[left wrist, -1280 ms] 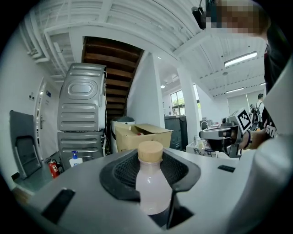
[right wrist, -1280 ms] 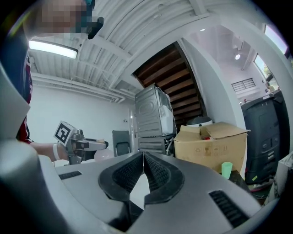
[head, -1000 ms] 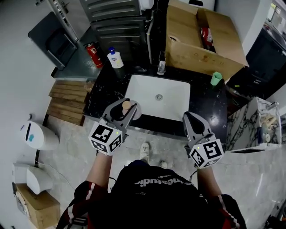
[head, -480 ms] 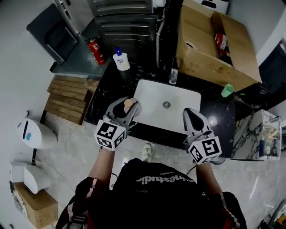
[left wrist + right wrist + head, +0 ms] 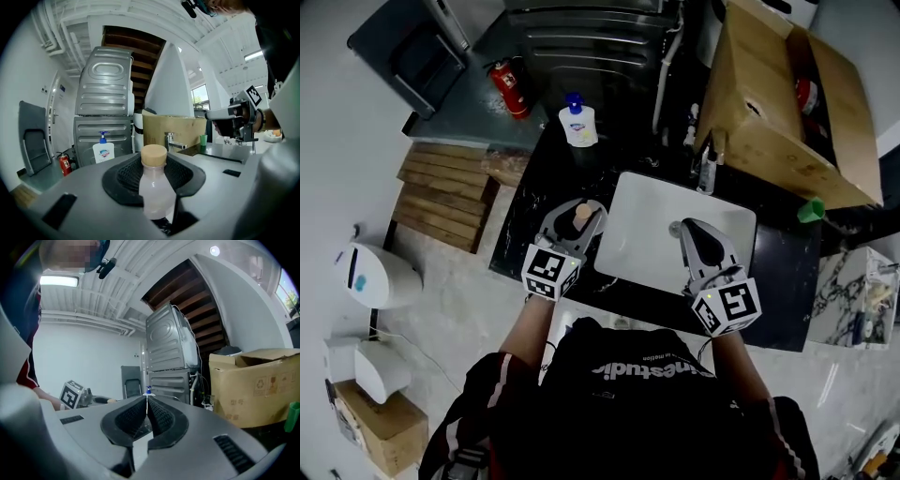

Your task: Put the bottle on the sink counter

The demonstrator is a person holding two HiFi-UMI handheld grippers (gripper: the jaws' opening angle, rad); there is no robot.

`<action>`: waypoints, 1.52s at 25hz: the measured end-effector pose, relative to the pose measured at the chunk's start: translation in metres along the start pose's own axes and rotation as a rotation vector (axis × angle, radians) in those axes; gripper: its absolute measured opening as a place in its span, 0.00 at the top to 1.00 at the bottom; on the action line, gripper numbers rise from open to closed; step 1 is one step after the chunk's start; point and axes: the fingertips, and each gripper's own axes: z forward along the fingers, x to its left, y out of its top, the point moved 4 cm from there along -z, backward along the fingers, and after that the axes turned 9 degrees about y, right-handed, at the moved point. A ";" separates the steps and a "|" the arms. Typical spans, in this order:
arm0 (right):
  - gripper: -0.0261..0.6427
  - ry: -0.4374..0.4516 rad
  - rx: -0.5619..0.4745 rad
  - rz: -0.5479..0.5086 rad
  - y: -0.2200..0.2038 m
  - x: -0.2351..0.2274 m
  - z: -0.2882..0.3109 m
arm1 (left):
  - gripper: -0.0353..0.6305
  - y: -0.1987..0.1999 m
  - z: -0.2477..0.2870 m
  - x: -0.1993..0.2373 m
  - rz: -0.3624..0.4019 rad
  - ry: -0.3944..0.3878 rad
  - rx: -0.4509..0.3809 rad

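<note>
Black top (image 5: 647,398) with white lettering, red-and-white striped sleeves (image 5: 490,398); the grey left claw (image 5: 582,210) and right claw (image 5: 682,230) have black ribbed pads (image 5: 162,420) and black-and-white marker cubes (image 5: 551,273)

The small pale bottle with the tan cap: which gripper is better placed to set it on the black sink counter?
Left. The left gripper is shut on the pale tan-capped bottle, above the black stone counter beside the white basin. The right gripper is shut, empty, over the basin.
</note>
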 end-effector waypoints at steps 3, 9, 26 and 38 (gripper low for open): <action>0.90 -0.005 0.014 0.002 -0.005 0.000 0.019 | 0.74 -0.026 0.012 0.015 -0.031 -0.004 0.026; 0.90 -0.019 0.060 0.015 -0.022 -0.002 0.039 | 0.74 -0.070 0.033 0.026 -0.033 -0.014 0.068; 0.90 -0.031 0.097 0.018 -0.027 -0.007 0.042 | 0.73 -0.083 0.049 0.024 0.055 -0.018 0.083; 0.90 -0.089 0.041 0.013 -0.002 -0.016 0.002 | 0.68 -0.013 0.019 0.031 0.065 0.082 -0.050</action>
